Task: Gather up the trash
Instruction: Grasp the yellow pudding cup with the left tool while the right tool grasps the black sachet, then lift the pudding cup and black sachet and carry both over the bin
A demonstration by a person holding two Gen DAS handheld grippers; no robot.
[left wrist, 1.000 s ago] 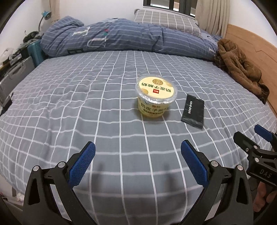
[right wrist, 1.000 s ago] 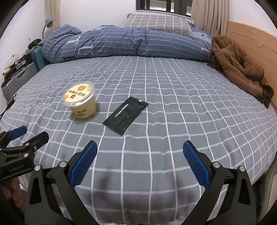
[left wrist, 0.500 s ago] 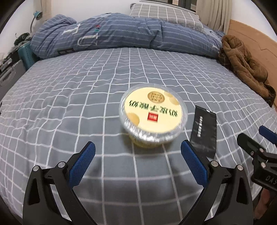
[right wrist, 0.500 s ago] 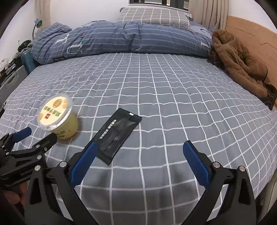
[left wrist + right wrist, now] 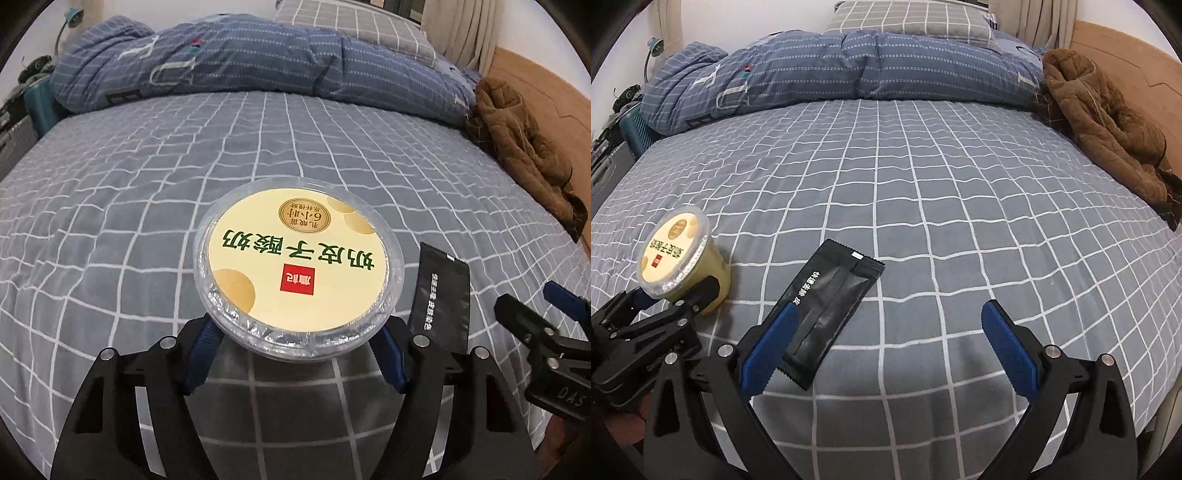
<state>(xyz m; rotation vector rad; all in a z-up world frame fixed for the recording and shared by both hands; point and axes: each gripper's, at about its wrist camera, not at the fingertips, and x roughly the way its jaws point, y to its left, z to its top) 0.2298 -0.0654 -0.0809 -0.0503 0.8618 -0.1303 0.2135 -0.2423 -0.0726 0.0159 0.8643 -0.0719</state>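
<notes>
Jaws of the left gripper [image 5: 295,360] now pinch one cup [image 5: 299,273] at frame centre, having spread wide earlier; right gripper [image 5: 886,345] stays spread over one black packet [image 5: 829,314], lower left of its frame, on the bed [image 5: 960,206].

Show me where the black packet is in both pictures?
Left wrist: the black packet lies right of centre, just right of the cup.
Right wrist: the packet lies left of centre, low, by the right hand-held gripper's left finger.
Shared landmark: the brown coat at the right edge.
</notes>
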